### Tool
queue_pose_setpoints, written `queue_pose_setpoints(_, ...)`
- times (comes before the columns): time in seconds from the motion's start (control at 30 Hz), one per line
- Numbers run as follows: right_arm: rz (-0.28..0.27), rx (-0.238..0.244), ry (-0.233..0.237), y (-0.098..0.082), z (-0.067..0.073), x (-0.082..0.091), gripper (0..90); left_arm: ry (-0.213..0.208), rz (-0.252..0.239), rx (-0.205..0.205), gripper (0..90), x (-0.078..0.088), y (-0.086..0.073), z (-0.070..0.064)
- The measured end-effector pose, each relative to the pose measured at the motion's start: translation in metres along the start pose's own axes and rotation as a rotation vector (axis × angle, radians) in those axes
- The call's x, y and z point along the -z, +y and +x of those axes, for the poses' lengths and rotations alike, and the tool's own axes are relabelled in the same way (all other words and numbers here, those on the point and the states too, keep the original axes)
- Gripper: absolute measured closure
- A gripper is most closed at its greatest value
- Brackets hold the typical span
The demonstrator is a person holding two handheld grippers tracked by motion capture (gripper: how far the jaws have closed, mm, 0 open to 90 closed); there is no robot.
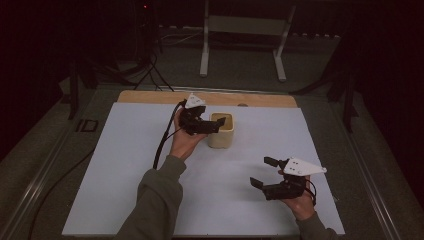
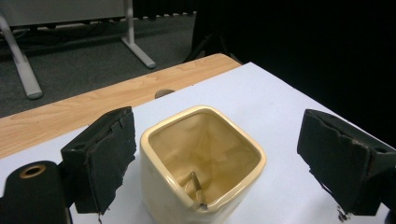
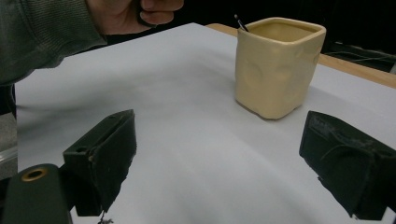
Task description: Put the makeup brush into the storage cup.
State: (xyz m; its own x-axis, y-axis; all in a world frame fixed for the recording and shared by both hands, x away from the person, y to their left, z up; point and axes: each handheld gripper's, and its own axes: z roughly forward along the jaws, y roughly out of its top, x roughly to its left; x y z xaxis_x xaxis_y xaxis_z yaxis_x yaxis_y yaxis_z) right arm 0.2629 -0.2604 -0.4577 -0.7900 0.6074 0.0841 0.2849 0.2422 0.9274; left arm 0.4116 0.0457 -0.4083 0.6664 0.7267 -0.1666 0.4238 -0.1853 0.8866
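Cream ceramic cup [image 2: 201, 163], squarish rim, upright, small stick inside [image 2: 195, 184]

Dim lab, black curtains [image 1: 385, 60], floor cables [image 1: 150, 75] (recording rig), white stand [image 1: 245, 30]

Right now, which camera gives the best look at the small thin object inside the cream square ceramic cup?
The left gripper view: it looks down into the cream square ceramic cup, showing the small thin object leaning in a corner. The right gripper view shows just its dark tip above the rim. In the high view the cup is too small to tell.
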Motion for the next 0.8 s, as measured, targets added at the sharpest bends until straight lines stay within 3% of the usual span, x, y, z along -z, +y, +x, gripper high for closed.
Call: queue_pose_setpoints(0.8,0.005,-0.003,-0.009,0.001,-0.001,0.002,10.7,0.011,0.033,-0.055,8.5,0.028,-0.003,0.010)
